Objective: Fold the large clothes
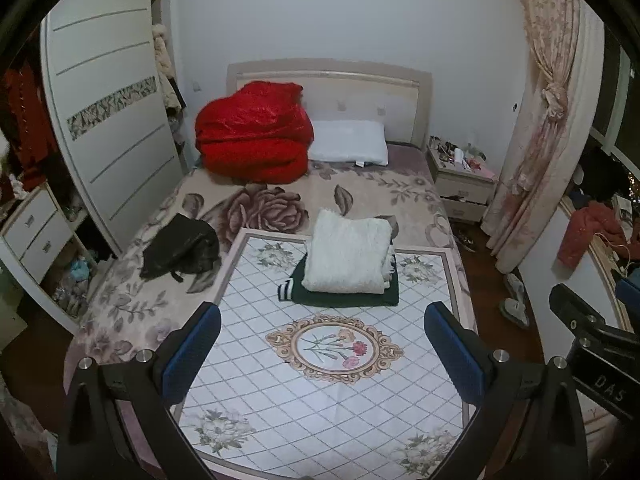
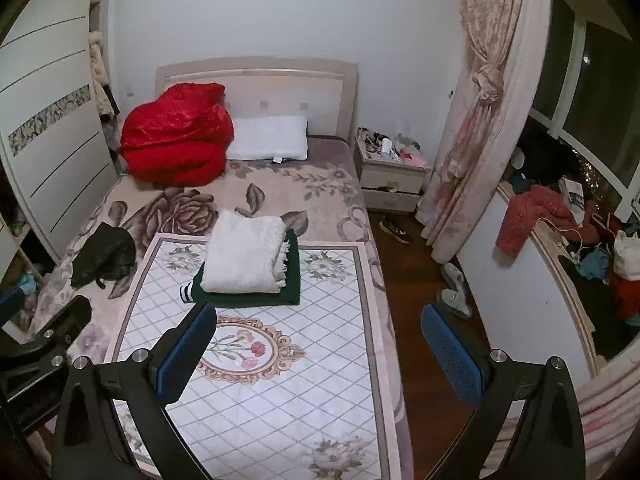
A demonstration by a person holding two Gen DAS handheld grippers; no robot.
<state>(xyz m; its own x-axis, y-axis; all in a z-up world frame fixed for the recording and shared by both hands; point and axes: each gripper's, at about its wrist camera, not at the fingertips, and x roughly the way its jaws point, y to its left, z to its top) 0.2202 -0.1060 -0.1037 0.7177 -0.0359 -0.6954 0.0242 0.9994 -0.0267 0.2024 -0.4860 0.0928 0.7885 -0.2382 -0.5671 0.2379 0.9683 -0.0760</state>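
Claws first, nearest the lens. Left claw (image 1: pixel 322 354) spread wide, nothing between its blue pads, hovering above the lower middle of the quilted floral mat (image 1: pixel 256 392). Right claw (image 2: pixel 318 354) likewise spread and empty, its outer finger over the wood floor (image 2: pixel 420 360) at the lower right of the frame. Each claw's black frame shows at the edge of the other's view.

Mid-frame: folded stack at the far end of the mat. White fuzzy garment (image 1: pixel 348 254) lies on top of a dark green garment (image 1: pixel 344 296) with a striped cuff poking out to the left. Both look done.

Left of the mat, on the floral bedspread (image 1: pixel 280 204): crumpled black garment (image 1: pixel 180 250), unfolded, most likely the next piece.

Handling judgement: black piece looks soft and limp, possibly a slick-faced fabric given its faint sheen; it should drape and slide, not hold shape. Best taken at two separated edges (shoulders or hem), one claw each, then lifted to the mat and spread flat. A pinch in the bunched middle would gather layers.

Far end: red quilt (image 1: pixel 254 132) and white pillow (image 1: pixel 348 144) against the headboard.

Unclear: type of black garment, its collar, sleeves and seams, all buried in the heap. Green garment mostly covered by the white one.
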